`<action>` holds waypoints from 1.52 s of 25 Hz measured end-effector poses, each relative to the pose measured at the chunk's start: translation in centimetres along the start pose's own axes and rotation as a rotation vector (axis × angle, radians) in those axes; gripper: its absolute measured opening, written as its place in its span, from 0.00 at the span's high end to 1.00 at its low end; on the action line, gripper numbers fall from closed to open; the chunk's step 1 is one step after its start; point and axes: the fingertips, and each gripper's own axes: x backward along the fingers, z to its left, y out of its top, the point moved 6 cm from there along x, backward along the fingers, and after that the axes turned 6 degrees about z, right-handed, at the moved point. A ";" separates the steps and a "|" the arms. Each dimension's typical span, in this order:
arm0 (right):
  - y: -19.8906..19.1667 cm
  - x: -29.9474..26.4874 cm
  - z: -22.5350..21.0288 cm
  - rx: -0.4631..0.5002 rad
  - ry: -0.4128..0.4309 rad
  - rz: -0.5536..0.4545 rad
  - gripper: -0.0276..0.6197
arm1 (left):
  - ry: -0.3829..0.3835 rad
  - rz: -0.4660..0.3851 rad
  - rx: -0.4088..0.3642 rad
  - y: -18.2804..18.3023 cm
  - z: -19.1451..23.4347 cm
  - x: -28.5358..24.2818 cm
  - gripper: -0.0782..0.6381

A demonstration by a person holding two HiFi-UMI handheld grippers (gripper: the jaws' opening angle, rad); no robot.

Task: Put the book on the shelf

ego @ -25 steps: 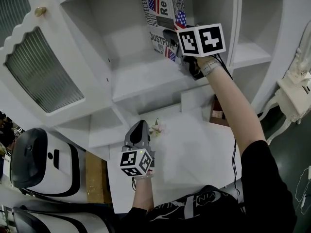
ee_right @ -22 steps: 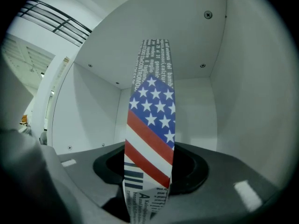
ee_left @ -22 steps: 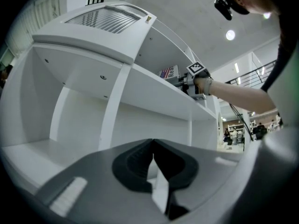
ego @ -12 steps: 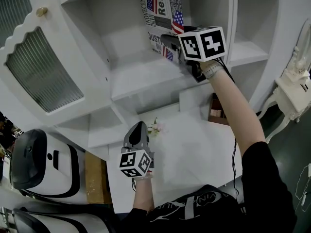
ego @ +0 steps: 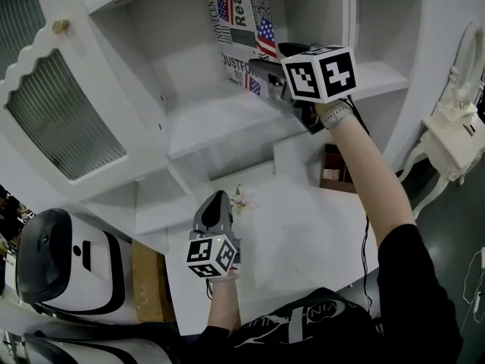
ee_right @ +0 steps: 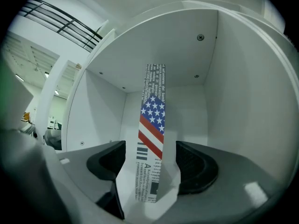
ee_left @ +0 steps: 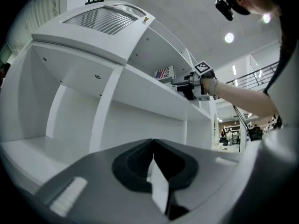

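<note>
- The book [ego: 241,32] stands upright on the upper shelf [ego: 216,120], toward the right side of its compartment
- The right gripper [ego: 264,73] reaches into that compartment with its jaws opening; the book's near edge sits between them, and the pads are off its covers
- The left gripper [ego: 215,200] hangs low and near, well apart from the book, jaws together on nothing
</note>
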 end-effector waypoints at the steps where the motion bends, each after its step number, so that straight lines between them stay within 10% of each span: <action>1: -0.1 0.2 0.0 -0.001 0.003 0.001 0.44 | -0.002 0.000 -0.002 0.0 -0.1 0.1 0.89; 38: -6.9 8.9 6.1 0.086 0.122 -0.008 0.72 | -0.020 0.027 -0.028 0.2 -0.9 2.1 0.89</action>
